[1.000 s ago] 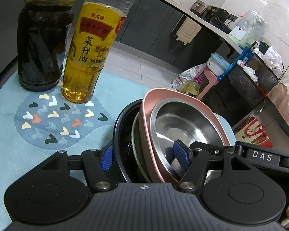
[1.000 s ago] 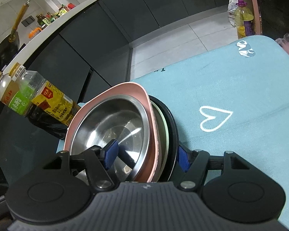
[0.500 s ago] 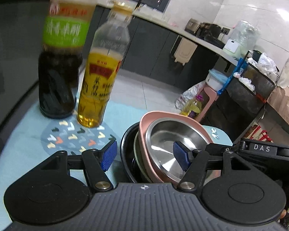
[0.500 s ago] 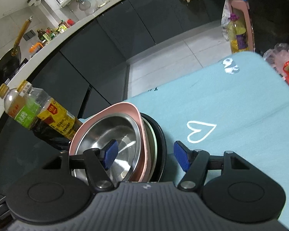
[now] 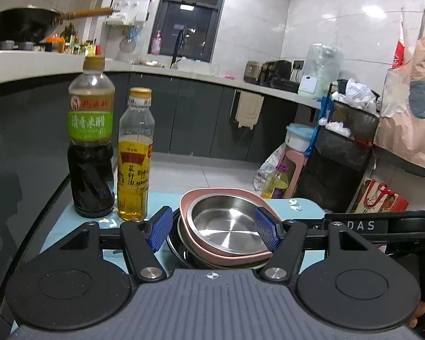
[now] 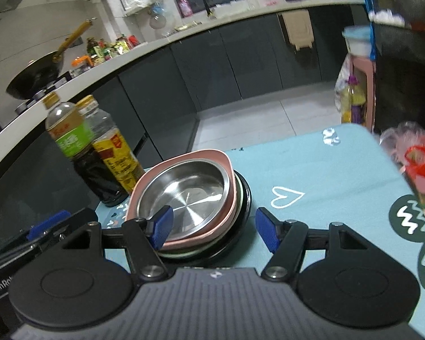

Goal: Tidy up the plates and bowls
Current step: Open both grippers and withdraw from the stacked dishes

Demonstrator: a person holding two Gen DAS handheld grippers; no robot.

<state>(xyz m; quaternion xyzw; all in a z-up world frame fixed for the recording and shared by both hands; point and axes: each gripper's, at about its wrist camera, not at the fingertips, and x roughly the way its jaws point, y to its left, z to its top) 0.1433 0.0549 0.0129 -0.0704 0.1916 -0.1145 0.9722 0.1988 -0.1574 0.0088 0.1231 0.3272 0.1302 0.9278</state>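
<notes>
A stack of dishes stands on the teal tablecloth (image 6: pixel 311 170). On top is a steel bowl (image 5: pixel 226 226) (image 6: pixel 184 195), nested in a pink square plate (image 5: pixel 201 195) (image 6: pixel 212 155). Under that lie a pale plate and a black dish (image 5: pixel 174 243) (image 6: pixel 245 195). My left gripper (image 5: pixel 212 230) is open, raised just short of the stack, its blue pads apart from the rims. My right gripper (image 6: pixel 214 229) is open too, on the stack's near right side, nothing gripped. Each gripper shows at the edge of the other's view.
A dark vinegar bottle (image 5: pixel 90 147) and a yellow oil bottle (image 5: pixel 134 164) stand close behind the stack on the left. A red bag (image 6: pixel 422 158) lies at the cloth's right edge. Bare cloth with a heart print (image 6: pixel 286 198) spreads right of the stack.
Both grippers have drawn back and up from the stack's rim, jaws staying wide. The stack looks smaller and stays on the cloth. Both views have tilted up towards the kitchen.
</notes>
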